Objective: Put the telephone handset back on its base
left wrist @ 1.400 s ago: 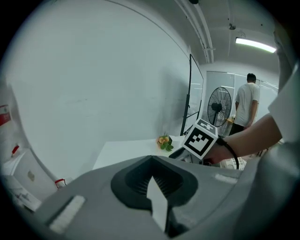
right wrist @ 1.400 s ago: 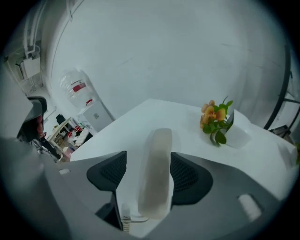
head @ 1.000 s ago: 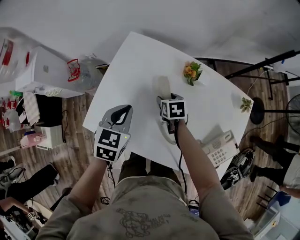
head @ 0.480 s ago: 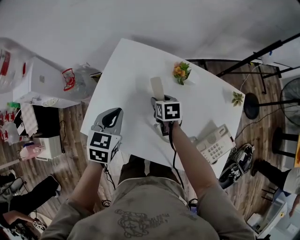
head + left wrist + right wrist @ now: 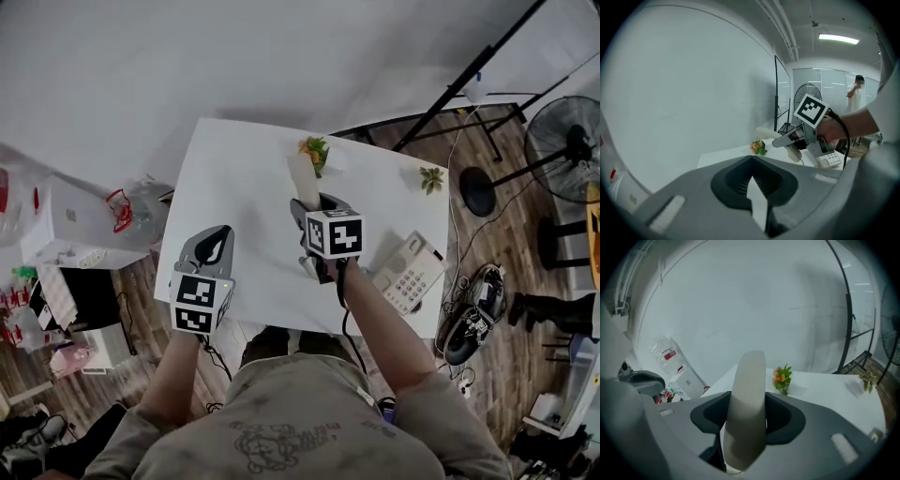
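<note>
White table [image 5: 239, 178] below: R gripper [image 5: 315, 206] clamps beige curved handset [image 5: 749, 394], L gripper [image 5: 218, 238] fingers closed.

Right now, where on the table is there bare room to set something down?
Bare: the table's left half, from its left edge to the handset; also the far strip between the flowers and the small plant. Crowded: the near right corner, with the base and the right gripper.

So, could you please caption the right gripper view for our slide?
Right gripper shut on the beige handset, flowers on the table beyond.
</note>
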The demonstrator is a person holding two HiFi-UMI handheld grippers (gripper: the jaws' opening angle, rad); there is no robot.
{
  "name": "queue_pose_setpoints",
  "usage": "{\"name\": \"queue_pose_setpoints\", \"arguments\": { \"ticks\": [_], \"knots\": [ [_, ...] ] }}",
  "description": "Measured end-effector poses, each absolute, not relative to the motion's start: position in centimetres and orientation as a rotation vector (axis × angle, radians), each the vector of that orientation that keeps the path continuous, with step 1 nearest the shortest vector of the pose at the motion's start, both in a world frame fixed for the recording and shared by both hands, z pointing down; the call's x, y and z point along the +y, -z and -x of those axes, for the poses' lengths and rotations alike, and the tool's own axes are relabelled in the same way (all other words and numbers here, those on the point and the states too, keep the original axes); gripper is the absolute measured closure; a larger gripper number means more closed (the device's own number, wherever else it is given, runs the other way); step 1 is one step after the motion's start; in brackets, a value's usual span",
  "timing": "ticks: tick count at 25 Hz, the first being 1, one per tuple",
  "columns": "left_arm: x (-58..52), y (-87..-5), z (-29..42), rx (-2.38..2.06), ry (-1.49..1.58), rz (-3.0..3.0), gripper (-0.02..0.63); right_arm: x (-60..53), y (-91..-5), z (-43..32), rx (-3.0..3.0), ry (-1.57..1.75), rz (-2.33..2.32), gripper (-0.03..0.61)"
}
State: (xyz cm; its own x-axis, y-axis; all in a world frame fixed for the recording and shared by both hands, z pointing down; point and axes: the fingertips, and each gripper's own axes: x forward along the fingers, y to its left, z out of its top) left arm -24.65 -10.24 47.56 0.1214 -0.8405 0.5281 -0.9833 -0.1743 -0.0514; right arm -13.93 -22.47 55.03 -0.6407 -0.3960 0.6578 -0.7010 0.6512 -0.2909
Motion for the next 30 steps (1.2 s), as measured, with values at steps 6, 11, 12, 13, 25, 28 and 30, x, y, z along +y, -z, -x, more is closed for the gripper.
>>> {"name": "queue_pose_setpoints", "arguments": {
  "ticks": [6,11,12,13,25,28,30],
  "knots": [
    [-12.3,-46.3,21.1,-1.696,-0.664,-2.216,0.614,-22.4,-52.3,7.8,-2.319,-0.769,-1.030,0.333],
    [-14.3,-45.7,17.4,-1.613,-0.658,-2.321,0.614,-22.0,-52.4,1.4,-2.254,-0.819,-1.208,0.333],
    [-14.6,-45.7,16.6,-1.590,-0.660,-2.341,0.614,-21.8,-52.7,0.1,-2.232,-0.829,-1.242,0.331],
    [-14.8,-45.8,15.7,-1.567,-0.665,-2.360,0.614,-21.6,-53.0,-1.3,-2.208,-0.840,-1.277,0.331],
    [-16.8,-47.7,6.1,-1.283,-0.704,-2.534,0.614,-18.0,-59.2,-16.4,-1.823,-1.098,-1.700,0.331],
    [-16.7,-48.3,4.8,-1.242,-0.729,-2.550,0.614,-17.2,-60.9,-18.1,-1.752,-1.142,-1.750,0.331],
    [-16.5,-48.6,4.2,-1.221,-0.739,-2.548,0.614,-16.8,-62.1,-18.9,-1.706,-1.166,-1.775,0.331]
  ]
}}
